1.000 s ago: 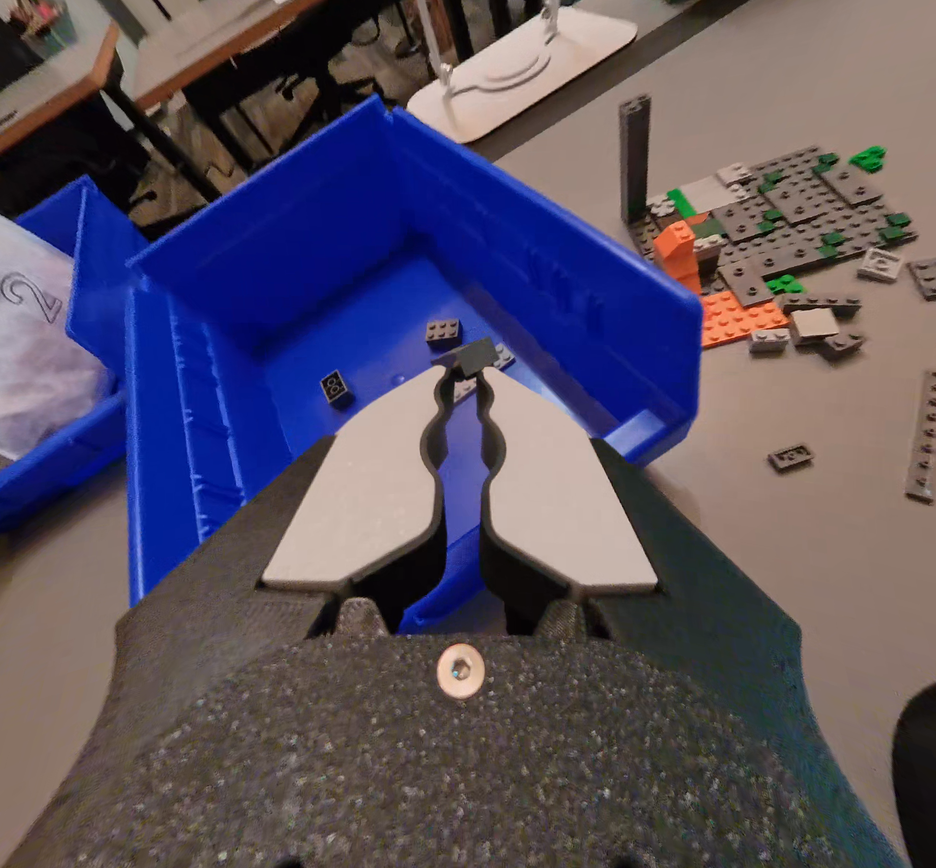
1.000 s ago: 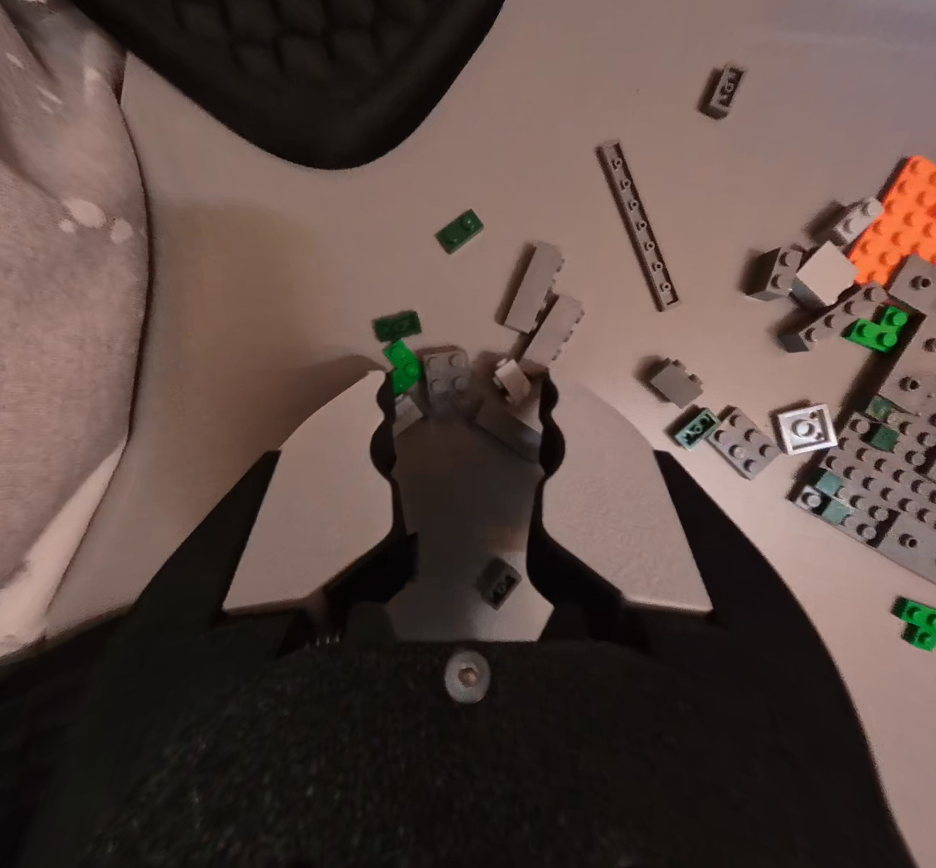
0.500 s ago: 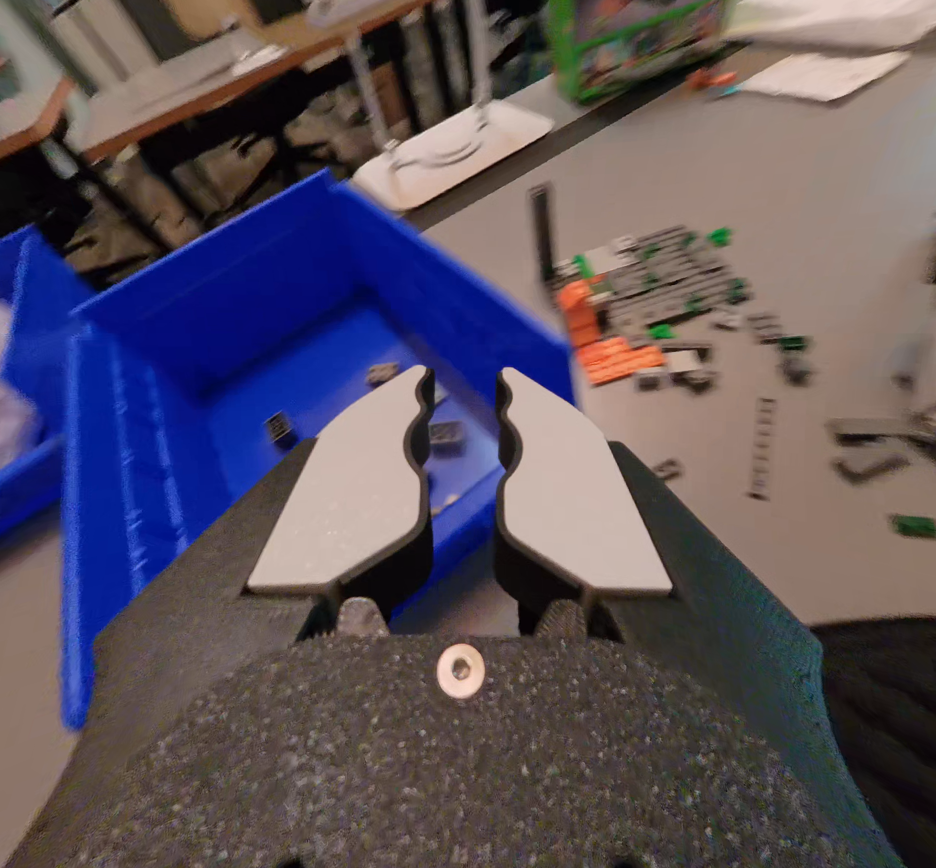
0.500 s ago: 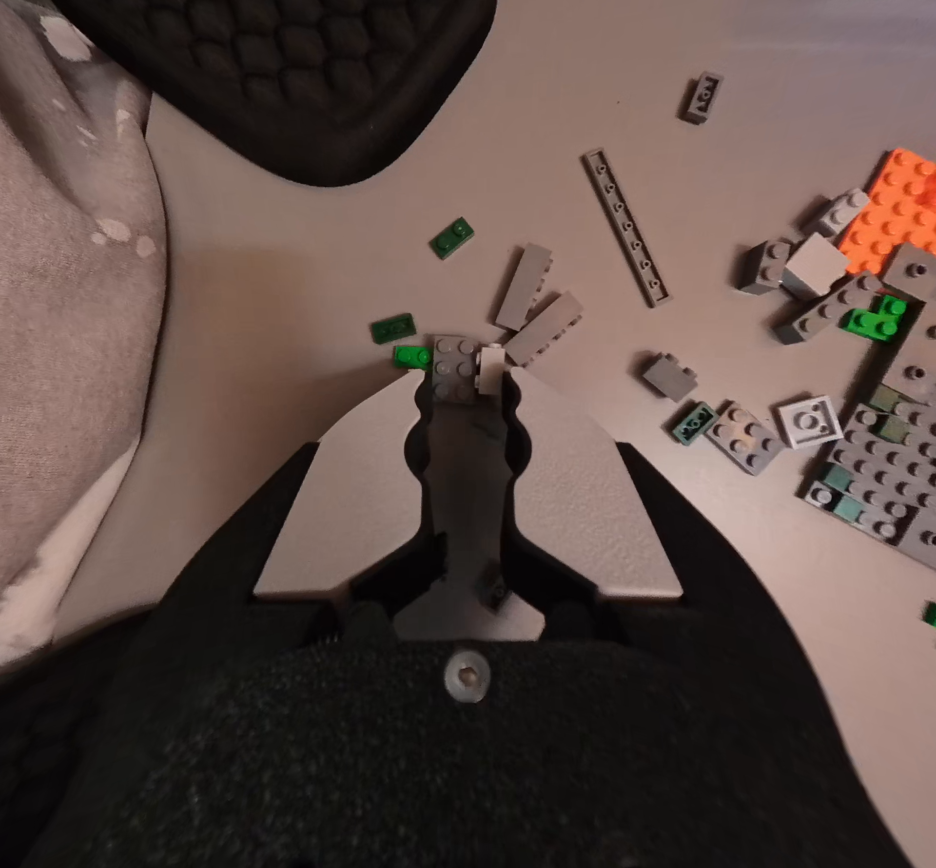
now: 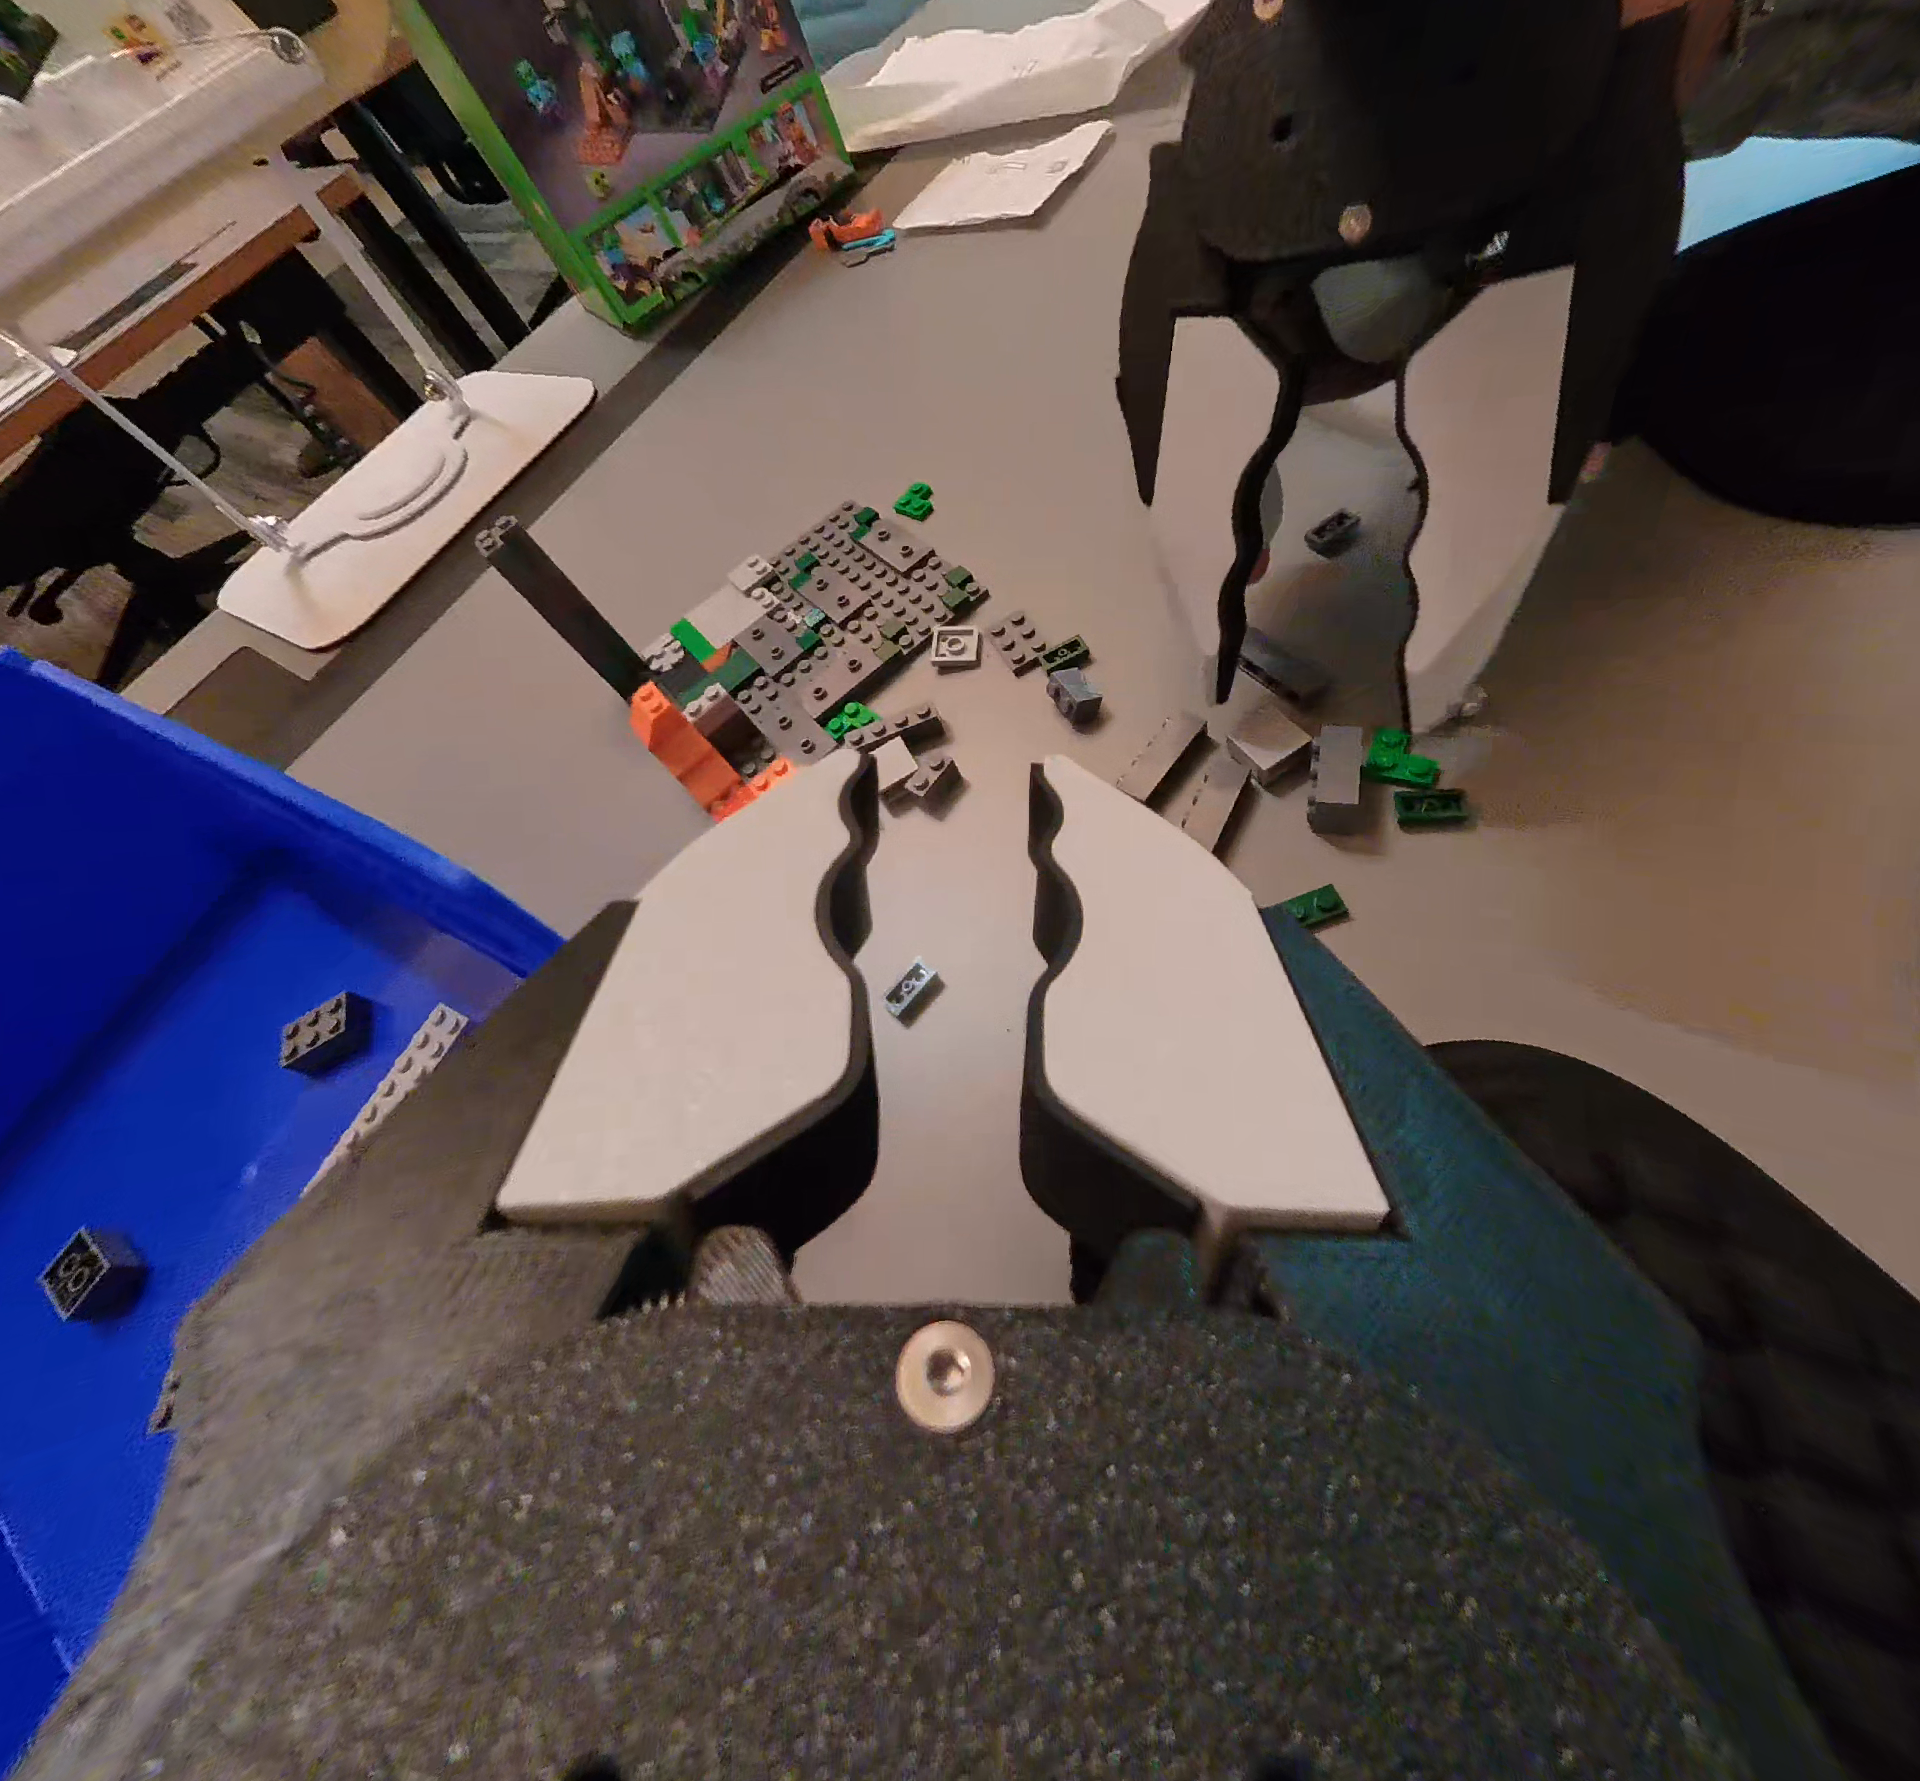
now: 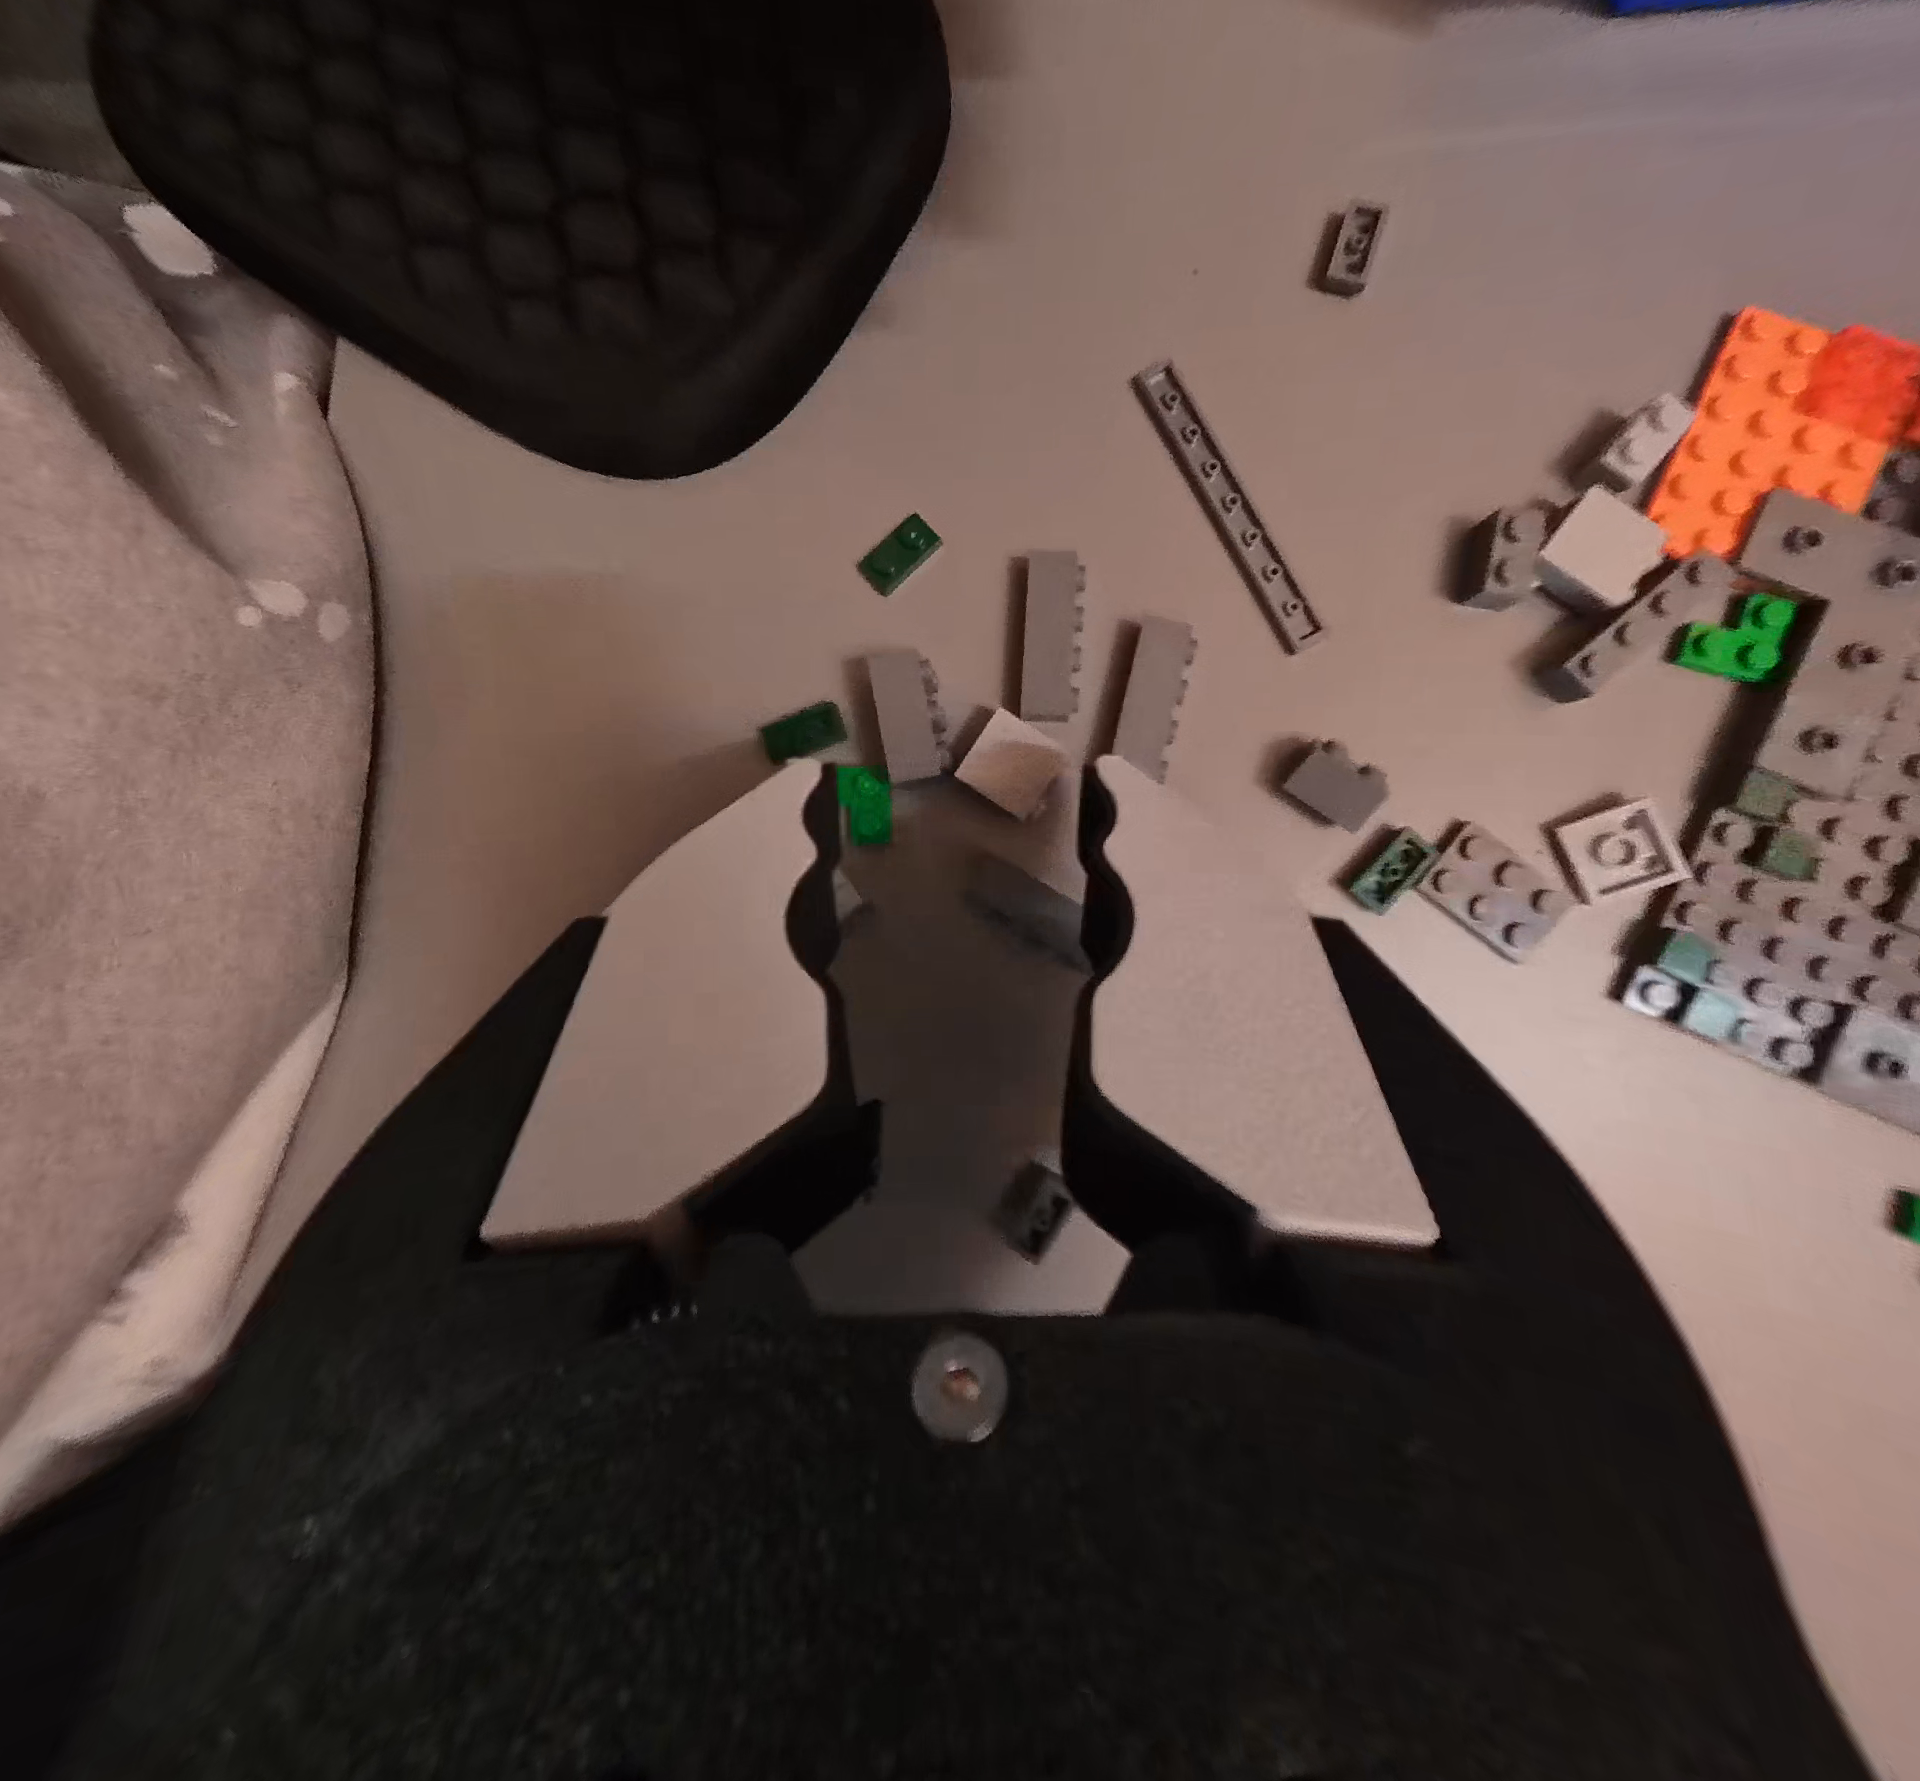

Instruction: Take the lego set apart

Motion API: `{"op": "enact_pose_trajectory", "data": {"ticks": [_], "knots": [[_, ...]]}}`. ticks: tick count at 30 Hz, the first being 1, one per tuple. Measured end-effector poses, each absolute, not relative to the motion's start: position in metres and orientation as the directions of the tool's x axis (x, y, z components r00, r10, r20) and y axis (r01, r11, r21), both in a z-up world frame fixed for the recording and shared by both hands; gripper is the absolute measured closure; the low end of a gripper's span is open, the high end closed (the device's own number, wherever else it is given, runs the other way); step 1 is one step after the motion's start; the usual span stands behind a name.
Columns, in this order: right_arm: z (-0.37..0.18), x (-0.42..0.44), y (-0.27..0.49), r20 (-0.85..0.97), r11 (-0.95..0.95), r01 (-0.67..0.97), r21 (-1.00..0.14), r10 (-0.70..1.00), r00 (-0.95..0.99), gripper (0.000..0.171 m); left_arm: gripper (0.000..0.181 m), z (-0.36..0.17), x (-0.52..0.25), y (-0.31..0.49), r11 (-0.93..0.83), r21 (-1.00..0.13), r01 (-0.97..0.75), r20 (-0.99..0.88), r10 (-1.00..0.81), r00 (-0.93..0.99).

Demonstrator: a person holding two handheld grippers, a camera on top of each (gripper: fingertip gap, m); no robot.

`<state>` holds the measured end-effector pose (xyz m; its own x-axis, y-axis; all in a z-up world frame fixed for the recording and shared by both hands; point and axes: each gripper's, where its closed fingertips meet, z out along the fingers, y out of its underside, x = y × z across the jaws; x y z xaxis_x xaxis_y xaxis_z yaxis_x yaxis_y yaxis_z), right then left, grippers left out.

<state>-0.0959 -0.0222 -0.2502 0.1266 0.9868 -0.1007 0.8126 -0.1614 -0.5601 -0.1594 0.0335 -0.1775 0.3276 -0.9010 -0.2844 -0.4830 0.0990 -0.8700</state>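
1. Lego set (image 5: 831, 619): a flat, partly stripped build of grey plates with green bits, an orange block (image 5: 681, 744) at its near-left corner and a dark pillar (image 5: 561, 604) standing up from it. It sits on the worktop (image 5: 1558, 952), ahead of the left tongs (image 5: 951, 775) and slightly to their left.
2. Same set in the right wrist view (image 6: 1829, 796): far to the right of the right tongs (image 6: 951, 781), well apart.
3. Loose pieces: grey bricks (image 6: 1049, 635) lie on their sides just beyond the right tongs' tips, long axes running roughly along the fingers. A small grey square piece (image 6: 1008, 760) lies right at the tip gap, and a green plate (image 6: 864, 804) is by the left fingertip.
4. Right tongs: wide apart, tips low near the worktop, gripping nothing. A dark grey piece (image 6: 1023, 900) sits in the gap against the right finger; contact unclear.
5. Left tongs: moderately parted, empty, above bare worktop. A small grey plate (image 5: 912, 986) lies in the gap below.
6. Key relation: right tongs are nearest the loose cluster; left tongs are nearer the set.
7. Blue bin (image 5: 156, 952): left of the left tongs, a few dark pieces inside.
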Motion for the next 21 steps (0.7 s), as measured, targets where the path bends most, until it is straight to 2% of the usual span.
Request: {"op": "enact_pose_trajectory", "data": {"ticks": [4, 7, 10, 21], "knots": [[-0.265, -0.101, -0.019, -0.065, -0.227, 0.833, -0.505, 0.972, 0.226, 0.123, 0.155, -0.180, -0.157, 0.032, 0.098, -0.868, -0.487, -0.283, -0.903, 0.322], [-0.267, -0.103, -0.016, -0.032, -0.225, 0.837, -0.498, 0.970, 0.242, 0.141, 0.156, -0.182, -0.155, 0.030, 0.100, -0.867, -0.488, -0.283, -0.906, 0.316], [-0.267, -0.103, -0.016, -0.016, -0.209, 0.848, -0.488, 0.973, 0.230, 0.141, 0.156, -0.182, -0.153, 0.026, 0.106, -0.867, -0.486, -0.282, -0.910, 0.305], [-0.250, -0.096, -0.014, -0.169, -0.285, 0.764, -0.578, 0.958, 0.230, 0.142, 0.153, -0.186, -0.130, -0.017, 0.201, -0.875, -0.441, -0.281, -0.952, 0.122]]}}
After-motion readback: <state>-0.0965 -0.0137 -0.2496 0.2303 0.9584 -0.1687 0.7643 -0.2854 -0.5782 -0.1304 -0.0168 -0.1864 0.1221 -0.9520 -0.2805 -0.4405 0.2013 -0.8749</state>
